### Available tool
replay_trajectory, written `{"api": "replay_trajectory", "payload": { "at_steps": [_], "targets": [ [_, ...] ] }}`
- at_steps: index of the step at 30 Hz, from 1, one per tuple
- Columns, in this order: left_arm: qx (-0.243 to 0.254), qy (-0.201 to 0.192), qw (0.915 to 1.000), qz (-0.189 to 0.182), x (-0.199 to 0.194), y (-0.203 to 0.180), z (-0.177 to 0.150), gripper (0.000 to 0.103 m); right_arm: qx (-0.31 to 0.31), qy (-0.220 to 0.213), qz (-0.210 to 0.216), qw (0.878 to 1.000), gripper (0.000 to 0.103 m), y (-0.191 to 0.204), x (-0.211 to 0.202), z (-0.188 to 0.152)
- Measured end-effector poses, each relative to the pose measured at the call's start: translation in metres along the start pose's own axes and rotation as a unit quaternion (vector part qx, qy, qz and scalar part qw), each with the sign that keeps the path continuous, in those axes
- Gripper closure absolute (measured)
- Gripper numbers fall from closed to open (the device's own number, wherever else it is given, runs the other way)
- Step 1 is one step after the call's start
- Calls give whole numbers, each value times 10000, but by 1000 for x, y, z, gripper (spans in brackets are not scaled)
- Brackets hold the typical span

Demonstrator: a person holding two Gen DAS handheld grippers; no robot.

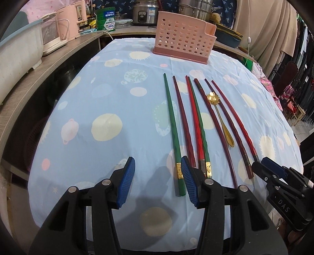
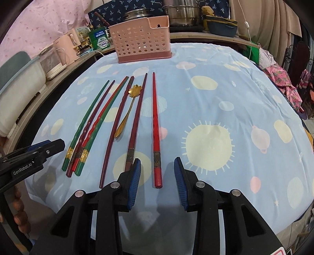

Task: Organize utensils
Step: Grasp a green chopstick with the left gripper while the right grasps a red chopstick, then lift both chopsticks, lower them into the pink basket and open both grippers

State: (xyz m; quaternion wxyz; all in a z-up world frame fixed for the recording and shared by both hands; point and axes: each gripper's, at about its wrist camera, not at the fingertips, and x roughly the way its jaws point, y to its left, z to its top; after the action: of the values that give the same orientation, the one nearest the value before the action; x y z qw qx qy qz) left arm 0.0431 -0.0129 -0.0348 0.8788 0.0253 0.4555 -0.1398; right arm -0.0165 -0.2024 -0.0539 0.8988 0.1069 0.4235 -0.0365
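Several chopsticks, green (image 1: 172,125), dark red and bright red, lie side by side on the blue patterned cloth (image 1: 98,102), with a gold flower-bowl spoon (image 1: 219,115) among them. A pink perforated utensil holder (image 1: 182,39) stands at the far edge, also in the right wrist view (image 2: 141,41). My left gripper (image 1: 158,182) is open, low over the cloth just left of the green chopstick's near end. My right gripper (image 2: 157,182) is open around the near end of the bright red chopstick (image 2: 156,129), the rightmost one. The spoon shows there too (image 2: 127,109).
A wooden shelf (image 1: 39,70) on the left carries a pink kettle (image 1: 72,21), tins and white containers. Steel pots (image 2: 182,13) stand behind the holder. Clothes and a chair (image 1: 286,78) are to the right of the table.
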Motion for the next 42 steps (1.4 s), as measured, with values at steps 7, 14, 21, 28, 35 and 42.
{"api": "replay_trajectory", "payload": {
  "at_steps": [7,14,21,28,35,42],
  "targets": [
    [63,107,9999,16,8,-5,-5,57,2,-10,-54,10000,76,-1,1,-1],
    [111,111,9999,57,10,-6,-8,57,-86,-43,-157,9998,81,0,1,-2],
    [254,26,9995,179,11,-11,-11,57,-101,-46,-132,9999,86,1,1,-3],
    [273,20,9995,175,11,-11,-12,67,-124,-48,-111,9999,90,1,1,-4],
    [279,26,9995,115,9,-9,-12,95,-159,-28,-83,9998,95,4,1,-4],
    [183,51,9998,-1,5,-5,-10,96,-130,-14,-52,9999,96,4,0,-3]
  ]
}}
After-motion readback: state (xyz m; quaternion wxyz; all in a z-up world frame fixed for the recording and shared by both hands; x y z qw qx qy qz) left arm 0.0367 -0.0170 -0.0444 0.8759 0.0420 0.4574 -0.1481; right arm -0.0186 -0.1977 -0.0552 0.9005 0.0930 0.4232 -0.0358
